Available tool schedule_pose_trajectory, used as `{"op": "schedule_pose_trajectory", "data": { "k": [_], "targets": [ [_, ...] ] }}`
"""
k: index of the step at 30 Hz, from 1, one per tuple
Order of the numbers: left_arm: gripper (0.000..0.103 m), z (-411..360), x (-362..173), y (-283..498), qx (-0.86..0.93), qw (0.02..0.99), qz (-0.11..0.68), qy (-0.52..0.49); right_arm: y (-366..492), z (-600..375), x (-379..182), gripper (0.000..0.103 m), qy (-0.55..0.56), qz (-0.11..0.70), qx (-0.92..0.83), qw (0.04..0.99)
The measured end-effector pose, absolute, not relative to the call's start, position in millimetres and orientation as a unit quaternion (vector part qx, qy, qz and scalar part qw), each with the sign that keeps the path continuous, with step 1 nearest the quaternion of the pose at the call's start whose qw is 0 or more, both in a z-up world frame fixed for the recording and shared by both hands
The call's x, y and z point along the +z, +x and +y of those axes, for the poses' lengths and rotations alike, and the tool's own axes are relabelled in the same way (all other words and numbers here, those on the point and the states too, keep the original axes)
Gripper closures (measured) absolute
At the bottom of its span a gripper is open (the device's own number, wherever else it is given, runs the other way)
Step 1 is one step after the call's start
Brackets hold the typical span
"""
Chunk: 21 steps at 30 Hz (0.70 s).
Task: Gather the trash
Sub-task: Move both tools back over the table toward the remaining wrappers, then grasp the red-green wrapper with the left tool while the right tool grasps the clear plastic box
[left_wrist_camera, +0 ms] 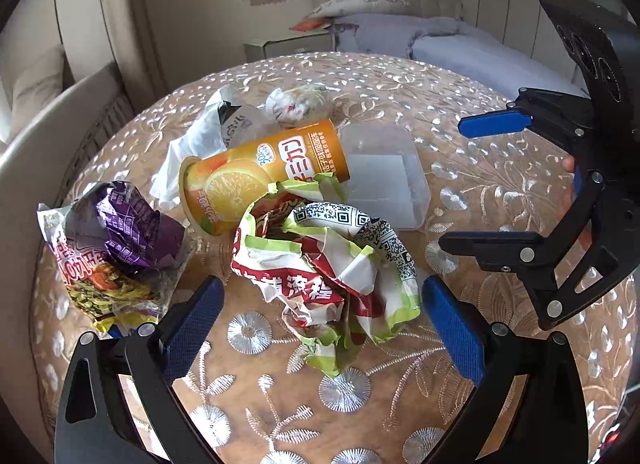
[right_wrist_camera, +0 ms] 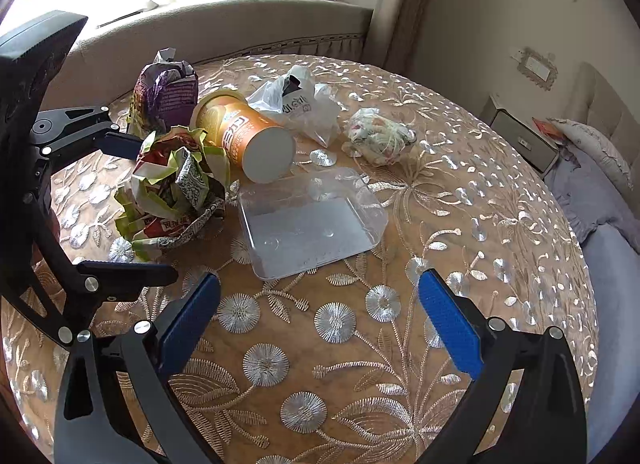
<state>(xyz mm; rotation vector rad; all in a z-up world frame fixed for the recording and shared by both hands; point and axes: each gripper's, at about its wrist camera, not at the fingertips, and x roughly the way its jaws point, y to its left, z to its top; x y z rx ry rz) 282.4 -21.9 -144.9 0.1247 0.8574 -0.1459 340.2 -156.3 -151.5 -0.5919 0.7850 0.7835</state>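
Observation:
A crumpled red, green and white wrapper [left_wrist_camera: 324, 264] [right_wrist_camera: 172, 188] lies on the round table, between the open fingers of my left gripper [left_wrist_camera: 322, 324] [right_wrist_camera: 158, 211]. Behind it an orange paper cup [left_wrist_camera: 264, 176] [right_wrist_camera: 244, 136] lies on its side. A clear plastic container [left_wrist_camera: 384, 176] [right_wrist_camera: 312, 220] sits just ahead of my right gripper [right_wrist_camera: 320, 320] [left_wrist_camera: 476, 184], which is open and holds nothing. A purple snack bag [left_wrist_camera: 116, 240] [right_wrist_camera: 164, 92], a white plastic bag [left_wrist_camera: 200, 140] [right_wrist_camera: 292, 100] and a crumpled paper ball [left_wrist_camera: 296, 104] [right_wrist_camera: 380, 136] lie further out.
The table [right_wrist_camera: 360, 364] wears a tan cloth with silver embroidery. A beige window seat [right_wrist_camera: 224, 24] curves behind it. A bed with grey-blue covers [left_wrist_camera: 460, 48] and a nightstand [right_wrist_camera: 520, 140] stand past the far edge.

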Motion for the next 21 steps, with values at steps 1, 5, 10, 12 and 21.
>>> {"op": "schedule_pose_trajectory", "data": {
  "k": [1, 5, 10, 12, 21],
  "targets": [
    [0.005, -22.9, -145.1, 284.7, -0.071, 0.905, 0.415, 0.063, 344.9, -153.4, -153.8, 0.004, -0.279, 0.37, 0.367, 0.807],
    [0.006, -25.3, -145.3, 293.1, -0.078, 0.904, 0.417, 0.06, 363.2, -139.3, -163.2, 0.004, -0.287, 0.382, 0.376, 0.794],
    [0.037, -17.0, -151.0, 302.7, -0.097, 0.896, 0.434, 0.021, 379.7, -126.5, -169.0, 0.004, -0.281, 0.393, 0.39, 0.784],
    [0.046, -12.7, -151.2, 303.2, -0.089, 0.898, 0.43, 0.017, 382.8, -123.7, -169.7, 0.004, -0.265, 0.396, 0.399, 0.784],
    [0.05, -11.0, -146.3, 281.1, -0.091, 0.904, 0.418, -0.008, 341.0, -138.8, -162.6, 0.015, -0.255, 0.383, 0.406, 0.79]
  ]
}}
